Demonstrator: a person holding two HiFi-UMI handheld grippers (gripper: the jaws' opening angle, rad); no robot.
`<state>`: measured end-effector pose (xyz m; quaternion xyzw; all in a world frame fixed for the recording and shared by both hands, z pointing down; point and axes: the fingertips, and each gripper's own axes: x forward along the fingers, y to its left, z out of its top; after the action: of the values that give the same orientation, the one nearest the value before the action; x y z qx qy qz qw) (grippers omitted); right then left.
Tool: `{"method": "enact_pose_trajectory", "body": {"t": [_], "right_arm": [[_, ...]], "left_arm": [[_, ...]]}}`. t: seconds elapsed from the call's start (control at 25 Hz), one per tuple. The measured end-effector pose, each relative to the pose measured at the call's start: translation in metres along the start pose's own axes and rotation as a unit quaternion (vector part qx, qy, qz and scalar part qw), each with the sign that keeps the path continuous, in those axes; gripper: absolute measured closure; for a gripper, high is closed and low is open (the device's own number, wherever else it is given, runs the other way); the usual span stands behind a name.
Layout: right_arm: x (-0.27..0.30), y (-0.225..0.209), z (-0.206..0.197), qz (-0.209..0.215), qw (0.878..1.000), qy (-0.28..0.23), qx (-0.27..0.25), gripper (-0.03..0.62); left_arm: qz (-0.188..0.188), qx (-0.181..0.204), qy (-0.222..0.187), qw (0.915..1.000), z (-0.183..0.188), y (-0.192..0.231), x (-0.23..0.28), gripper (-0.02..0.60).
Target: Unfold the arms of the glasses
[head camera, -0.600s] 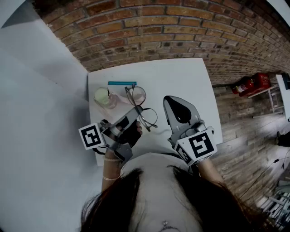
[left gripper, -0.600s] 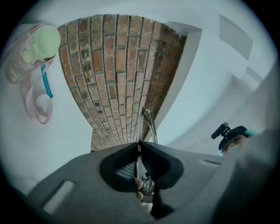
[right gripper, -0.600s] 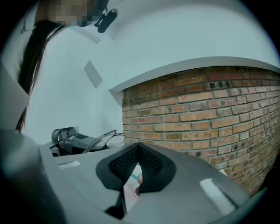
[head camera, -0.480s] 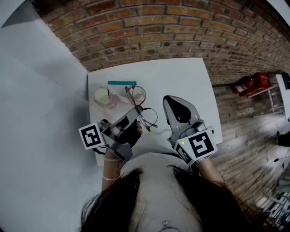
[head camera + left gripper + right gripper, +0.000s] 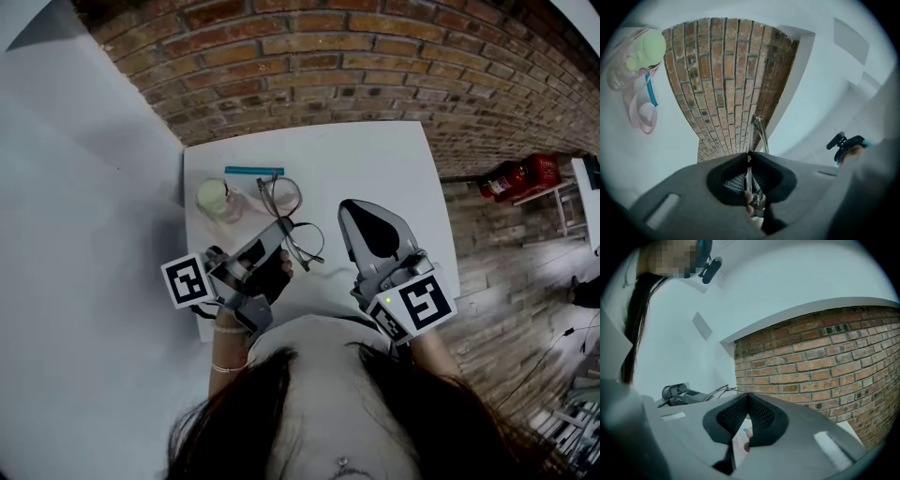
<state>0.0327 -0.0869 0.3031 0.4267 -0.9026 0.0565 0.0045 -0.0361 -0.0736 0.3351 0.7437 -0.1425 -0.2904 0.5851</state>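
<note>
The left gripper points forward and a little to the right. Its fingers are pressed together on a thin metal part of the glasses. The left hand holds this gripper close in front of the chest. The right gripper is beside it, not touching it, and points forward with its fingers closed and nothing between them.

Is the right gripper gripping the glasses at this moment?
No, the left gripper is shut on the glasses, while the right gripper is shut on nothing and sits apart from them.
</note>
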Motion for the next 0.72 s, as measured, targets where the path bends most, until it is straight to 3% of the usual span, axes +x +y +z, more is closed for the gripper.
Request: {"method": "enact_pose_trajectory", "body": {"t": [0.36, 0.52, 0.72], "right_arm": [[-0.007, 0.013, 0.009, 0.050, 0.999, -0.020, 0.005, 0.586], [-0.007, 0.025, 0.017, 0.091, 0.995, -0.041, 0.018, 0.586], [-0.007, 0.038, 0.009, 0.125, 0.992, -0.028, 0.016, 0.586]], "left_arm": [[0.007, -0.001, -0.007, 1.0000, 0.007, 0.002, -0.002, 0.558], [0.011, 0.000, -0.006, 0.9999, 0.010, 0.004, 0.000, 0.558], [0.011, -0.005, -0.012, 0.9999, 0.015, 0.007, -0.001, 0.558]]}}
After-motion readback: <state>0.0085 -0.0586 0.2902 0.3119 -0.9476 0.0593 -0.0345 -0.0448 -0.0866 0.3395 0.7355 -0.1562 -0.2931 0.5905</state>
